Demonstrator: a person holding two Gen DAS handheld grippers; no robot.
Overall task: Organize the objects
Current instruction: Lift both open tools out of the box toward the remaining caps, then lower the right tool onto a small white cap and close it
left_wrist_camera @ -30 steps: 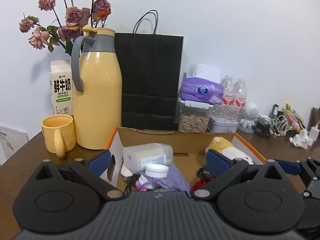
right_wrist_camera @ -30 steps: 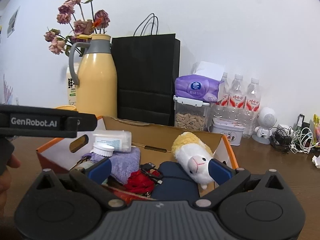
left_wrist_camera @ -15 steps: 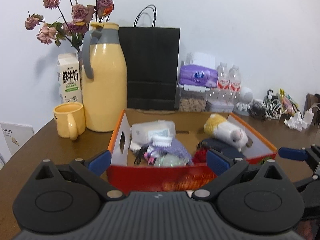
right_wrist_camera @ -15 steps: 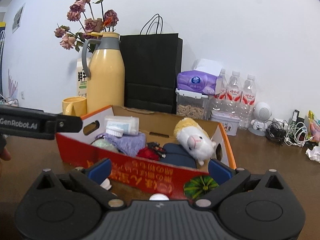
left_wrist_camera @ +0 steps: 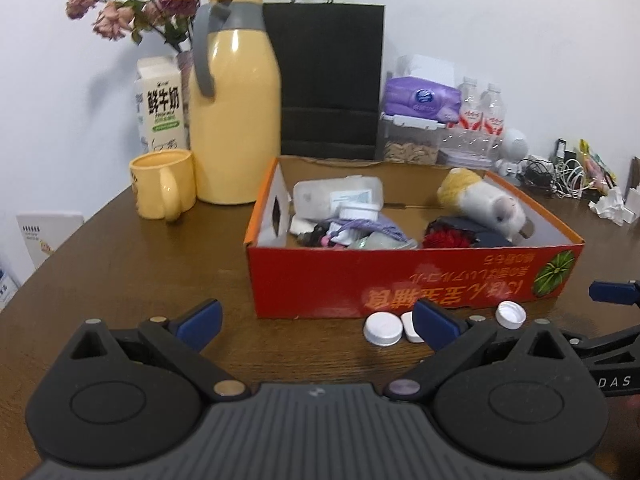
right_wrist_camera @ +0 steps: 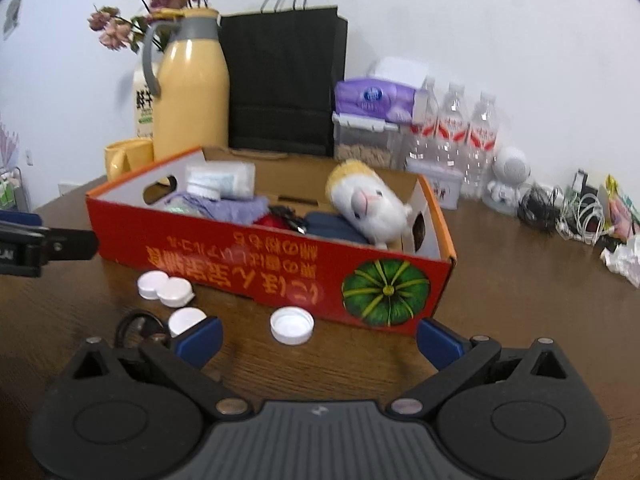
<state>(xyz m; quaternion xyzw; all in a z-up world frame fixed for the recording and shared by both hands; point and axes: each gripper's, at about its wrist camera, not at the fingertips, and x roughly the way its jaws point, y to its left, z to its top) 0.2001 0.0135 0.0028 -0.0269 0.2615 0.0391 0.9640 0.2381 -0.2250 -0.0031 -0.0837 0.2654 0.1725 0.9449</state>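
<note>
**Two open grippers in front of a filled red box**

At the far left of the brown tabletop [left_wrist_camera: 120,264] stands a yellow mug [left_wrist_camera: 162,184], and just beside it a tall yellow thermos jug [left_wrist_camera: 236,120] with a grey handle. A milk carton [left_wrist_camera: 160,108] and some dried roses [left_wrist_camera: 160,8] are behind them, next to a black paper bag [left_wrist_camera: 330,80] against the wall.

The left gripper [left_wrist_camera: 316,320] hangs low over the tabletop with its jaws wide apart, and nothing is between the blue pads [left_wrist_camera: 200,320]. In front of it sits the red cardboard box [left_wrist_camera: 400,280]. Inside the box, on the left side, lie a clear plastic case [left_wrist_camera: 336,198] and a purple cloth [left_wrist_camera: 376,228]; on the right side a plush sheep [left_wrist_camera: 484,204] lies on something dark blue.

On the tabletop, just in front of the box, several white bottle caps [right_wrist_camera: 164,286] lie close together, and one more white cap [right_wrist_camera: 291,325] lies apart, open side up. A black cable [right_wrist_camera: 136,324] is near them.

The right gripper [right_wrist_camera: 318,338] is also open and holds nothing; the single cap lies between its pads but further forward.

To the right, behind the box, are a purple tissue pack [right_wrist_camera: 374,100] on a clear container, three water bottles [right_wrist_camera: 452,128], a small white robot figure [right_wrist_camera: 508,176], and a tangle of cables [right_wrist_camera: 576,216].
</note>
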